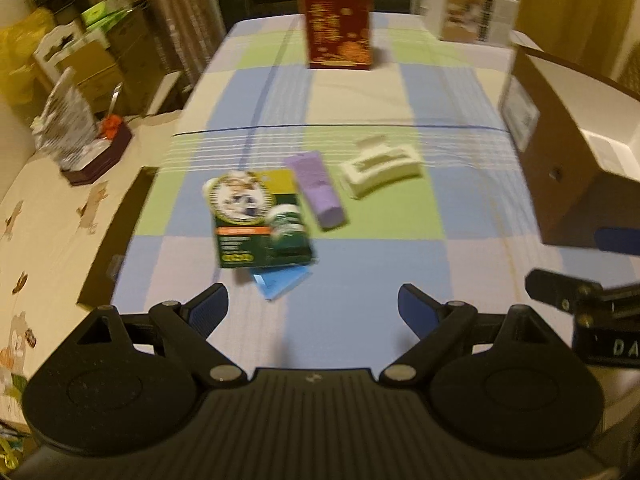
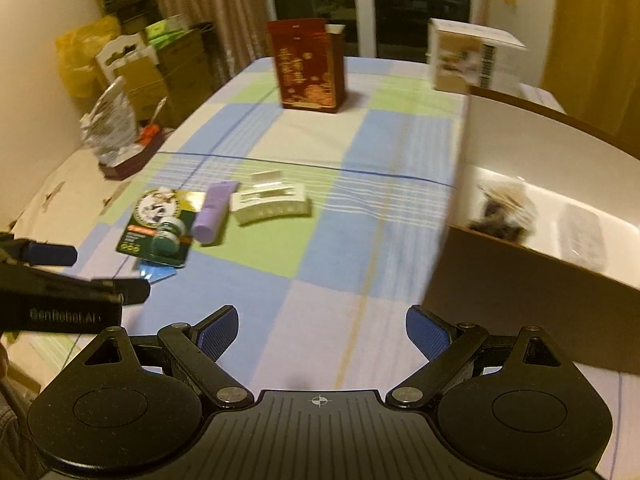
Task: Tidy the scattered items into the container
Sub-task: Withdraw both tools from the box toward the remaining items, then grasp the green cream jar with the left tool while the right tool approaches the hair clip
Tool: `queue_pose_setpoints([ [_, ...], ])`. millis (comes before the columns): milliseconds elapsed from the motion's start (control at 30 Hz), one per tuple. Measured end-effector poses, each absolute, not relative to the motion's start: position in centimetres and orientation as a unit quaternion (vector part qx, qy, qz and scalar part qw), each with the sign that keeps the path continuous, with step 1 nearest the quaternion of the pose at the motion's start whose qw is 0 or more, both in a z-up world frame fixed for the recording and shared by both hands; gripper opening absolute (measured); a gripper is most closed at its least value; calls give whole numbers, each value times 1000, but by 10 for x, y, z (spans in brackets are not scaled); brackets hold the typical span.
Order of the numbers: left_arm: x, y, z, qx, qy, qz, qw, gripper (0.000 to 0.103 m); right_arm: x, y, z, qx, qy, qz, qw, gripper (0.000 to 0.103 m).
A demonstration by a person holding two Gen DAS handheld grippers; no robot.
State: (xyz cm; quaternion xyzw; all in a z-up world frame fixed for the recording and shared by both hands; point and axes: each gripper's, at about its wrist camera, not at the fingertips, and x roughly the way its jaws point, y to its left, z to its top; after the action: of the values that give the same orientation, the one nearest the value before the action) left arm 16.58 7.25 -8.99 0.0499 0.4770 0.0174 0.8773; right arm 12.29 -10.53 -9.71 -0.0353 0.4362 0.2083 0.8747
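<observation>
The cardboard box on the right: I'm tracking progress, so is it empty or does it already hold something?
Not empty. The right wrist view shows the cardboard box open-topped with a dark, blurry bundle inside; what it is, cannot tell.

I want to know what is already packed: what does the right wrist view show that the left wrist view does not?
Only the right wrist view looks into the cardboard box: a dark bundle and a clear packet lie inside.

Only the left wrist view shows the box's labelled outer wall.

Both show the green card pack, purple tube, white holder, blue packet and red box, and both hand-held grippers open and empty.
</observation>
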Motion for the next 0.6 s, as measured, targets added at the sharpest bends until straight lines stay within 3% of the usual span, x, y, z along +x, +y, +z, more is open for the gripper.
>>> queue_pose_setpoints([
  [133,172,97,-90,37,472,32,880,89,132,-87,-102,-48,431,228,872,96],
  [233,179,109,-91,22,471,28,881,82,142,-75,-108,-52,431,240,868,96],
  [400,191,103,-95,42,459,-12,888,61,157,-60,-118,-63,433,249,864,96],
  [533,207,91,-106,67,455,-36,887,54,170,-54,-125,-65,436,249,862,96],
  [600,218,88,-114,70,461,-40,884,43,176,-53,-128,-66,437,249,862,96],
])
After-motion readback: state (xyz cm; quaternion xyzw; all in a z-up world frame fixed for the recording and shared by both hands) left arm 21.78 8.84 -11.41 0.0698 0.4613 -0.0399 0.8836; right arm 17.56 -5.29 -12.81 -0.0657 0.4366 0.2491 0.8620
